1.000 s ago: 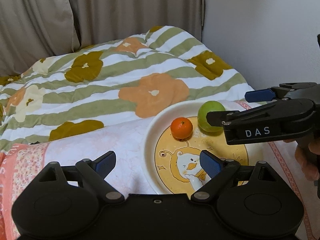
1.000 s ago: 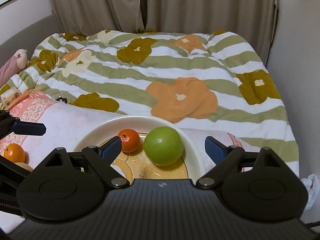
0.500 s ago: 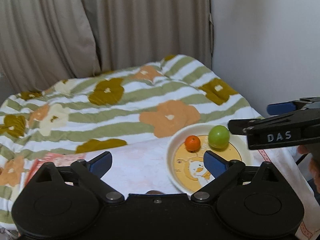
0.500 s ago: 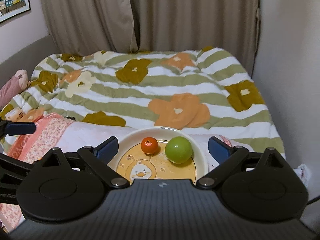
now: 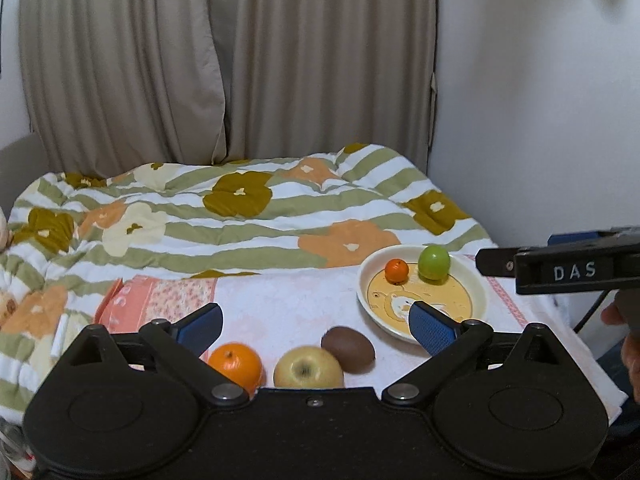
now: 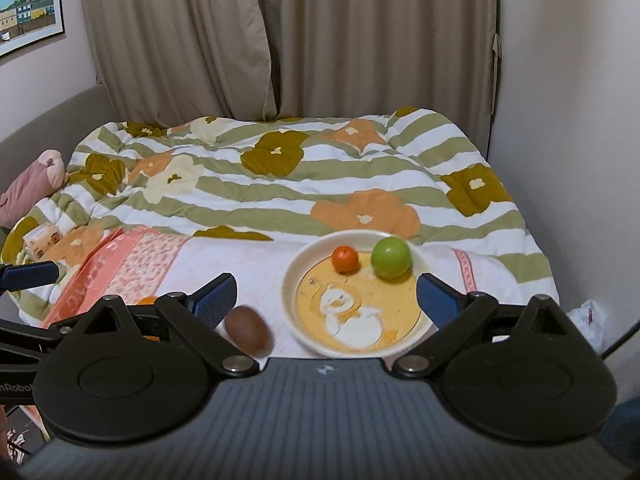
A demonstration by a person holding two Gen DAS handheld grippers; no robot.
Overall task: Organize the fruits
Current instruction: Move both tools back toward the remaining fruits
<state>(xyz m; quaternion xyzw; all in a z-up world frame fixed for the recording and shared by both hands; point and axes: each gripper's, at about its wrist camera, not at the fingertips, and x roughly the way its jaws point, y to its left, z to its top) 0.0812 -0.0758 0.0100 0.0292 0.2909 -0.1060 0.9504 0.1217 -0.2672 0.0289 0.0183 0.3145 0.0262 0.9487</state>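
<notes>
A white plate with a yellow duck picture lies on a pink towel and holds a small orange and a green apple. On the towel in front lie an orange, a yellow apple and a kiwi. My left gripper is open and empty above these three. My right gripper is open and empty above the plate's near edge; it shows from the side in the left wrist view.
The pink towel lies on a bed with a striped flower quilt. Curtains hang behind; a white wall stands on the right. A pink soft toy lies at the left. A white bag lies beside the bed.
Both grippers have pulled back and up from the plate, so the plate looks smaller. The orange, yellow apple and kiwi on the towel have come into view.
</notes>
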